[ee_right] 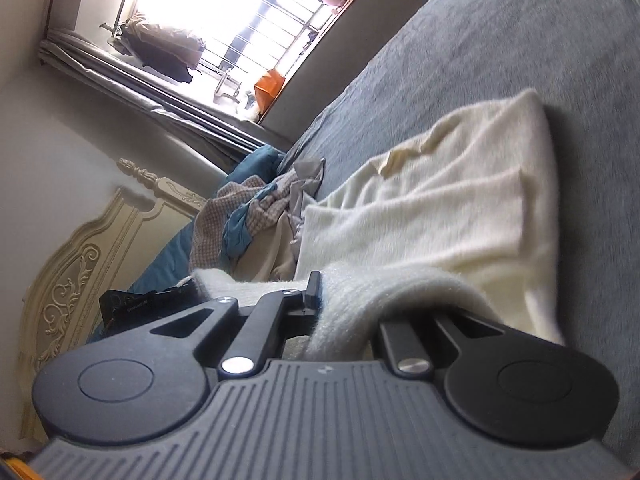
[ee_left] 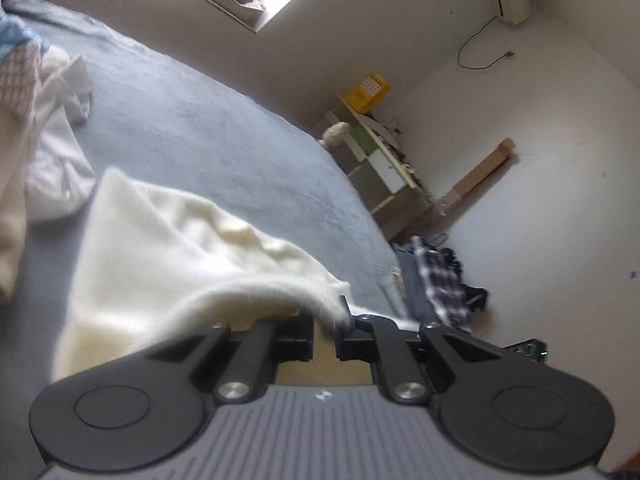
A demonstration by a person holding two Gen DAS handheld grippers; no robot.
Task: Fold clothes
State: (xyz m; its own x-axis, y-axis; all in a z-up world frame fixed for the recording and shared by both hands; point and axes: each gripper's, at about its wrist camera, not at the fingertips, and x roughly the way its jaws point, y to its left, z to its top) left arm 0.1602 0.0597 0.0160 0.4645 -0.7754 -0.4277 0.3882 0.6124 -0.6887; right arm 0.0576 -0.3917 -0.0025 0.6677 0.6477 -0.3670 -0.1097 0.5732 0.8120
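Note:
A cream fuzzy garment (ee_left: 168, 240) lies spread on the grey-blue bed (ee_left: 224, 120), with its near edge lifted off the cover. My left gripper (ee_left: 334, 316) is shut on a corner of that edge, and the cloth drapes over its left finger. In the right wrist view the same cream garment (ee_right: 440, 200) runs from the bed up to my right gripper (ee_right: 324, 300), which is shut on its other corner. The cloth hangs over the right finger and hides it. Both fingertips are buried in the fabric.
A pile of unfolded clothes (ee_left: 36, 128), white, checked and blue, lies at the head of the bed by the carved cream headboard (ee_right: 80, 272). Beyond the bed's foot stand a shelf (ee_left: 380, 152) with a yellow crate (ee_left: 368, 92) and dark clothes (ee_left: 440, 280) on the floor.

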